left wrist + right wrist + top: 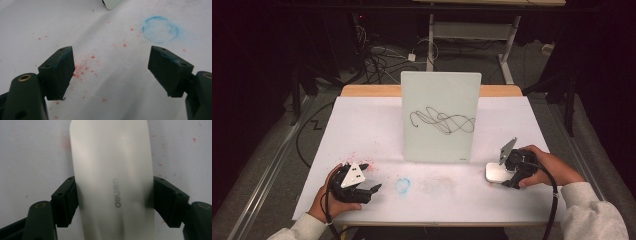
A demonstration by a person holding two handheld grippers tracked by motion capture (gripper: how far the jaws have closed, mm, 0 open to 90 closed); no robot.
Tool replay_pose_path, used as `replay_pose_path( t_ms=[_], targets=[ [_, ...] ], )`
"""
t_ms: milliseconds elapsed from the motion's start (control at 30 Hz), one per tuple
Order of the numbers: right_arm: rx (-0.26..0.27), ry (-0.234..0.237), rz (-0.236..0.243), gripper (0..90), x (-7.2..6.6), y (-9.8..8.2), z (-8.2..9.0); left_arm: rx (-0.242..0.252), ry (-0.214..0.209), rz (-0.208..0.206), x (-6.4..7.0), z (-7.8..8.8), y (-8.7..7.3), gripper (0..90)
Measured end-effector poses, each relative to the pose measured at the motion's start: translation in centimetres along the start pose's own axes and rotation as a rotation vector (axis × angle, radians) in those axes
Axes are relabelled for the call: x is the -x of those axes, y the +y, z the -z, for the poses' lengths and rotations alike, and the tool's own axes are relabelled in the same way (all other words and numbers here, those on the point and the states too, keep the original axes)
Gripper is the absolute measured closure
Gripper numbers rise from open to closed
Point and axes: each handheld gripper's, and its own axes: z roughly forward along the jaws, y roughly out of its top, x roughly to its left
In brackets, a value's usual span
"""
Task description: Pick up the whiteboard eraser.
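Nearest to me, at the bottom of the right gripper view, my right gripper (115,202) has its two black jaws clamped against the long sides of the smooth white rounded eraser block with grey lettering (112,177), pads pressing on both flanks, so I count that grasp as made. In the high view the same block (495,172) sits at the lower right of the frame, lying flat on the white paper-covered tabletop (362,125), with the right gripper (504,176) around it and my hand behind it. That is the part I judge done: the eraser is caught but not yet lifted. What is left, as I read it, is everything else: the upright pale glass writing board (439,90) in the centre of the frame carries a looping black scribble (443,121) across its middle, untouched, well apart from the block. I would need to raise the eraser, carry it up and left to the board and wipe the scribble off. My left gripper (373,189), lower left in the high view, rests on the tabletop with its jaws spread wide and nothing between them; in the left gripper view they (111,72) frame only red specks (82,68) and a smudged blue ring (160,29) at upper right.
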Motion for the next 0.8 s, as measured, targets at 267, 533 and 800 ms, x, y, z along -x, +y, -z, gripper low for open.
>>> replay_pose_path(
  t_ms=[267, 533, 800],
  targets=[
    [0.09, -0.045, -0.021, 30.6, -0.7, -0.1, 0.8, 0.005, 0.005, 0.001, -0.1, 0.1, 0.0, 20.7],
    [0.32, -0.231, -0.106, 30.8, -2.2, 0.5, 2.4, 0.004, 0.026, 0.002, -0.1, 0.2, 0.0, 20.7],
    [0.488, -0.38, -0.23, 30.9, -3.6, 1.4, 3.0, 0.029, 0.043, -0.002, -0.3, 0.5, 0.0, 20.7]
  ],
)
